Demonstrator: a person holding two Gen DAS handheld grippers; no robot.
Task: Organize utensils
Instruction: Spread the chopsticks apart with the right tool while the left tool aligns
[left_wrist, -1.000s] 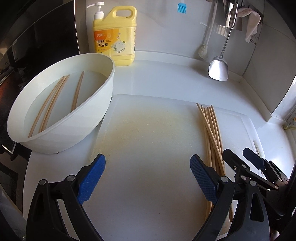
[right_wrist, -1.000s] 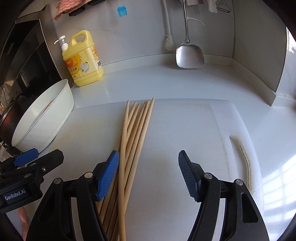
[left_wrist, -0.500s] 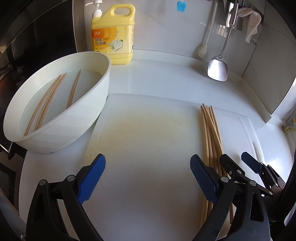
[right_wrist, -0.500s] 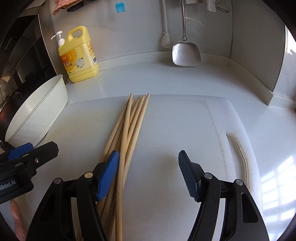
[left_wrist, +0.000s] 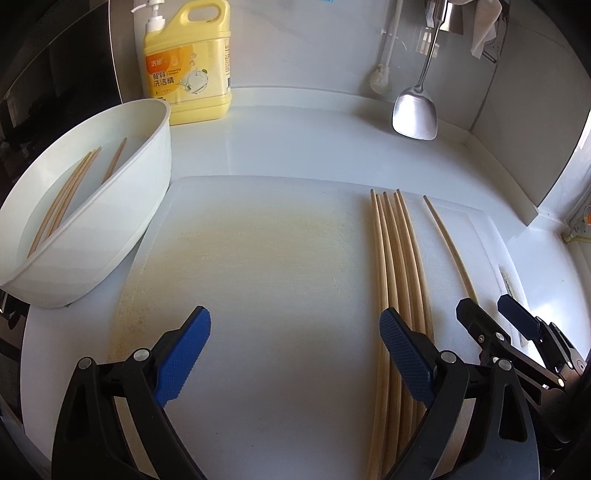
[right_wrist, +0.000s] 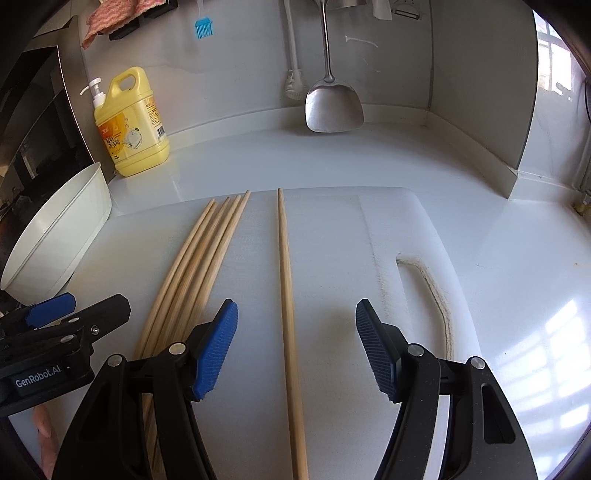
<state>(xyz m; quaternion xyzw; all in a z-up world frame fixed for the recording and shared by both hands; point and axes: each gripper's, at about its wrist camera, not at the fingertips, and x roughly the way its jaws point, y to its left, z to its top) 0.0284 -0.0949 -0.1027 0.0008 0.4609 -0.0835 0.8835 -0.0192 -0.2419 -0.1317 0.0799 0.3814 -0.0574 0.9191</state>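
Lying apart on the white plastic cutting board is a single long bamboo chopstick, set off to the right of a bundle of bamboo chopsticks whose far tips fan slightly and whose near ends run under the gripper fingers. The right gripper hovers low over the board with its blue-padded fingers spread wide, the lone chopstick running between them untouched. The left gripper is likewise spread and holds nothing; its right pad sits just over the bundle's near part, while in the left wrist view the single chopstick reaches toward the right gripper's black tips at the lower right. Left of the board, touching its corner, stands a white oval plastic basin with a few more chopsticks leaning inside (whether water covers them is hard to tell). A yellow dish-soap jug with pump stands against the back wall, and a steel spatula hangs beside a white brush
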